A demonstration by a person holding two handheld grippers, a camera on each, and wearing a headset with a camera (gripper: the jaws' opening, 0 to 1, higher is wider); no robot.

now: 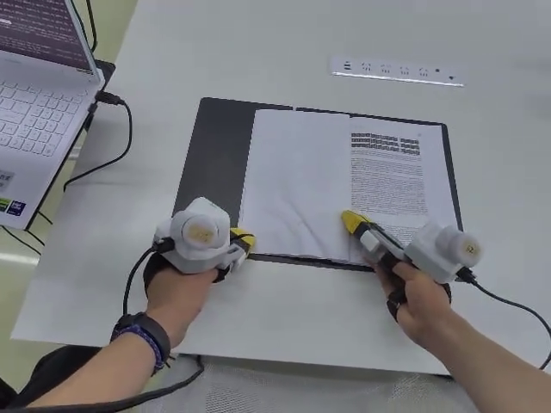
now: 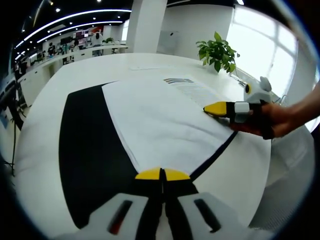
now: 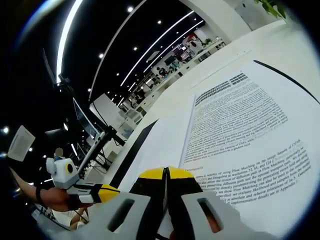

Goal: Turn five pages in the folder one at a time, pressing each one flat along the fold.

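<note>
So the white table (image 1: 258, 52) is the big thing here. One black folder (image 1: 215, 146) lies open flat in the middle of it, with one laptop (image 1: 34, 103) at 10 o'clock and one power strip (image 1: 396, 70) at 1 o'clock.

Two page faces are showing: a blank page (image 1: 293, 181) on the 9 o'clock side of the fold and a printed page (image 1: 387, 181) on the 3 o'clock side.

There are two grippers. The left gripper (image 1: 244, 241) rests at the folder's 7 o'clock edge, tips clenched together on nothing. The right gripper (image 1: 351, 221) sits at 6 o'clock, right on the fold, also pinched closed with no paper between the tips that I can see.

My guess is the sheets are thin, light and floppy, so they'll crease or tear easily. I'd nip the printed page at its free 5 o'clock corner. The cover looks stiff enough to stay put.
</note>
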